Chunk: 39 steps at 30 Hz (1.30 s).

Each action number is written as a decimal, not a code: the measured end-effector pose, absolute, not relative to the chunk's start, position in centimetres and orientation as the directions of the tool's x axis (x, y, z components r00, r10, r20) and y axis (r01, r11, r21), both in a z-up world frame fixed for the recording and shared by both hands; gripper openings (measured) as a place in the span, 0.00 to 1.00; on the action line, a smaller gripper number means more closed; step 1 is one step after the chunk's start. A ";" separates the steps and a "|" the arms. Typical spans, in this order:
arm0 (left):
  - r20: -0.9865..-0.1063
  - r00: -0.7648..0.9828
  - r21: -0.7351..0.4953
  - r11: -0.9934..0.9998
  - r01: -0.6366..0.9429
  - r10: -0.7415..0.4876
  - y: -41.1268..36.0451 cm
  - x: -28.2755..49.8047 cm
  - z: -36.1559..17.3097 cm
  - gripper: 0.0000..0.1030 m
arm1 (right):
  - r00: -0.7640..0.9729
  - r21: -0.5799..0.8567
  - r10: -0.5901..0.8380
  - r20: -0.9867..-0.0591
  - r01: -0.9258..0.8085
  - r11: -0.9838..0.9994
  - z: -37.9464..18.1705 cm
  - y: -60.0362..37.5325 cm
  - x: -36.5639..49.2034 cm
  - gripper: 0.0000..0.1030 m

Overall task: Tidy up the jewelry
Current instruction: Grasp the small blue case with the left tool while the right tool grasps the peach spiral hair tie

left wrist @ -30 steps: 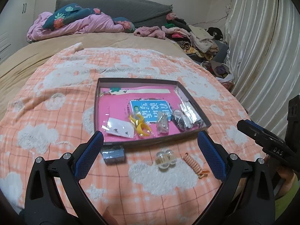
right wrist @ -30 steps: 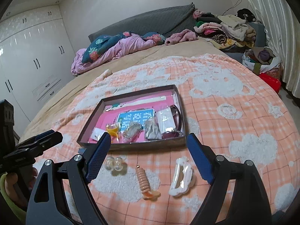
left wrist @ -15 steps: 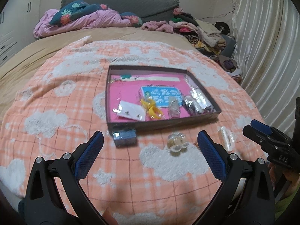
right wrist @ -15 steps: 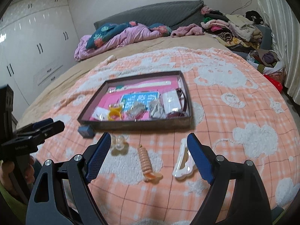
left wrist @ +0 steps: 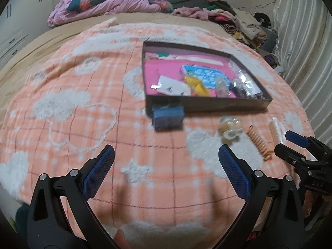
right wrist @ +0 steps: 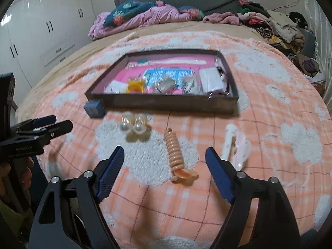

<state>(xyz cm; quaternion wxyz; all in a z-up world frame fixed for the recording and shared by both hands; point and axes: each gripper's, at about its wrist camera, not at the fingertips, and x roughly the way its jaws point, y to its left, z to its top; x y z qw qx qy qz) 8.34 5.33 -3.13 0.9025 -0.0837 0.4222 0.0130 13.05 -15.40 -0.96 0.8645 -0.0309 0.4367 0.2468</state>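
Note:
A dark tray point(left wrist: 207, 103) point(right wrist: 161, 101) with a pink lining holds several bagged trinkets and a yellow piece. In front of it on the blanket lie a small blue box point(left wrist: 168, 118) point(right wrist: 93, 108), a clear bubble clip point(left wrist: 230, 128) point(right wrist: 134, 125), a peach spiral hair tie point(left wrist: 258, 143) point(right wrist: 175, 153) and a white hair claw point(right wrist: 235, 147). My left gripper point(left wrist: 166, 159) hangs open above bare blanket, short of the blue box. My right gripper point(right wrist: 165, 161) is open with its jaws closing; the spiral tie lies between them, untouched.
Bedding and a pile of clothes point(right wrist: 276, 25) lie at the far end of the bed. White wardrobes point(right wrist: 37, 33) stand on the left, a curtain point(left wrist: 307, 41) on the right. The blanket's front edge drops off just below both grippers.
Both grippers have sunk toward the blanket and the loose items look closer. The left view has swung left, so the tray sits further right. The right jaws stand a little narrower.

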 end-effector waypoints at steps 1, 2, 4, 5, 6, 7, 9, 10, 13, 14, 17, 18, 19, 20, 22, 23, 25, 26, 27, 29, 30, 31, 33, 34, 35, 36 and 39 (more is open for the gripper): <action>-0.767 0.640 -0.143 0.985 -0.100 -0.047 5.5 8.3 -3.5 0.91 | 0.489 0.158 0.397 -0.777 -0.459 0.874 -1.4 -15.2 13.1 0.69; -0.768 0.638 -0.144 0.984 -0.103 -0.045 5.6 8.4 -3.6 0.91 | 0.484 0.156 0.395 -0.781 -0.461 0.873 -1.7 -15.1 13.2 0.67; -0.769 0.637 -0.151 0.982 -0.113 -0.045 5.9 8.5 -4.0 0.91 | 0.474 0.148 0.386 -0.791 -0.464 0.874 -2.5 -14.9 13.4 0.63; -0.768 0.639 -0.155 0.981 -0.114 -0.047 5.9 8.6 -4.1 0.91 | 0.469 0.144 0.381 -0.797 -0.464 0.874 -3.0 -14.8 13.5 0.59; -0.768 0.639 -0.157 0.981 -0.116 -0.047 6.0 8.6 -4.2 0.91 | 0.465 0.140 0.373 -0.803 -0.461 0.876 -3.4 -14.8 13.6 0.56; -0.770 0.637 -0.159 0.980 -0.120 -0.046 6.2 8.7 -4.4 0.91 | 0.460 0.139 0.367 -0.808 -0.458 0.878 -3.8 -14.8 13.8 0.55; -0.770 0.635 -0.167 0.978 -0.123 -0.051 6.3 8.9 -4.6 0.91 | 0.451 0.143 0.365 -0.815 -0.455 0.879 -4.4 -14.8 14.3 0.50; -0.771 0.635 -0.168 0.978 -0.125 -0.052 6.3 9.0 -4.7 0.91 | 0.450 0.139 0.362 -0.817 -0.454 0.880 -4.8 -14.8 14.4 0.48; -0.772 0.634 -0.177 0.975 -0.131 -0.054 6.2 9.6 -5.0 0.91 | 0.453 0.113 0.344 -0.822 -0.461 0.880 -5.7 -14.5 14.8 0.41; -0.773 0.632 -0.181 0.974 -0.138 -0.054 6.3 9.9 -5.1 0.91 | 0.461 0.102 0.342 -0.819 -0.469 0.877 -5.9 -14.4 14.7 0.38; -0.775 0.628 -0.203 0.968 -0.150 -0.065 6.2 11.2 -5.4 0.91 | 0.474 0.082 0.349 -0.809 -0.496 0.864 -6.0 -14.0 14.3 0.17; -0.777 0.627 -0.204 0.967 -0.154 -0.064 6.2 11.5 -5.5 0.91 | 0.474 0.080 0.353 -0.807 -0.503 0.861 -6.0 -13.9 14.2 0.17; -0.776 0.627 -0.208 0.965 -0.159 -0.064 6.2 12.0 -5.6 0.91 | 0.474 0.080 0.357 -0.805 -0.509 0.857 -6.0 -13.8 14.1 0.17; -0.778 0.626 -0.213 0.962 -0.169 -0.062 6.2 12.5 -5.8 0.91 | 0.476 0.081 0.362 -0.802 -0.513 0.854 -5.9 -13.8 13.9 0.17; -0.776 0.628 -0.208 0.961 -0.181 -0.049 6.2 13.1 -6.0 0.91 | 0.468 0.096 0.381 -0.797 -0.524 0.846 -5.8 -13.8 13.7 0.17; -0.780 0.625 -0.201 0.962 -0.187 -0.042 6.1 13.4 -6.1 0.89 | 0.467 0.103 0.390 -0.794 -0.528 0.843 -5.7 -13.8 13.6 0.17; -0.780 0.624 -0.199 0.962 -0.184 -0.042 6.0 13.8 -6.2 0.77 | 0.456 0.123 0.410 -0.790 -0.537 0.834 -5.5 -13.8 13.5 0.17; -0.782 0.622 -0.190 0.964 -0.185 -0.034 5.9 13.9 -6.2 0.69 | 0.450 0.137 0.425 -0.785 -0.543 0.828 -5.3 -13.7 13.4 0.17; -0.785 0.619 -0.184 0.966 -0.184 -0.031 5.9 14.1 -6.3 0.62 | 0.446 0.147 0.437 -0.781 -0.548 0.823 -5.2 -13.7 13.3 0.17; -0.786 0.618 -0.181 0.968 -0.176 -0.034 5.8 14.3 -6.4 0.48 | 0.442 0.154 0.452 -0.775 -0.561 0.813 -4.9 -13.5 13.0 0.17; -0.783 0.620 -0.183 0.969 -0.168 -0.041 5.8 14.4 -6.3 0.41 | 0.443 0.154 0.456 -0.772 -0.567 0.809 -4.7 -13.4 12.9 0.17; -0.783 0.620 -0.178 0.971 -0.158 -0.043 5.7 14.3 -6.2 0.39 | 0.443 0.154 0.461 -0.769 -0.571 0.807 -4.6 -13.3 12.9 0.16; -0.778 0.627 -0.166 0.975 -0.146 -0.039 5.5 14.2 -6.0 0.35 | 0.447 0.159 0.466 -0.764 -0.570 0.806 -4.4 -13.3 12.8 0.16; -0.778 0.627 -0.168 0.976 -0.140 -0.044 5.5 14.1 -6.0 0.35 | 0.448 0.161 0.468 -0.761 -0.568 0.807 -4.3 -13.4 12.9 0.16; -0.778 0.626 -0.172 0.976 -0.136 -0.050 5.4 14.1 -5.9 0.35 | 0.454 0.165 0.471 -0.757 -0.564 0.809 -4.1 -13.5 12.9 0.16; -0.778 0.626 -0.178 0.975 -0.132 -0.057 5.4 14.0 -5.9 0.35 | 0.459 0.167 0.473 -0.752 -0.561 0.811 -3.9 -13.7 12.9 0.16; -0.771 0.632 -0.196 0.974 -0.117 -0.079 5.3 13.3 -5.3 0.35 | 0.475 0.176 0.481 -0.737 -0.553 0.814 -3.2 -14.1 12.9 0.16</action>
